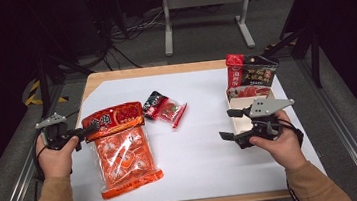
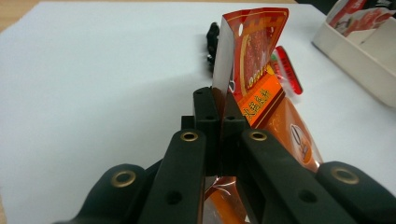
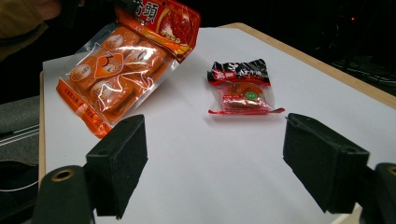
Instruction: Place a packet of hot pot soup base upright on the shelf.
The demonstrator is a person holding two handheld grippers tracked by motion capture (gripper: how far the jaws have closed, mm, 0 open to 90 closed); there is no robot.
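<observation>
Orange snack bag [image 1: 121, 149], top edge between left hand-held gripper [image 1: 83, 134] jaws.

Large snack bag [image 1: 121, 149]: at 9 o'clock on the surface [image 1: 212, 152], top edge raised, lower end resting on the surface.
Left tongs [image 1: 85, 133]: at the bag's 10 o'clock corner, clamped on its top edge.
Small packet [image 1: 165, 108]: near centre, at 1 o'clock from the large bag, apart from it.
Box [image 1: 247, 101]: at 3 o'clock, pouches [image 1: 251, 72] standing in its far end.
Right tongs [image 1: 229, 124]: at 4 o'clock, just before the box.
</observation>
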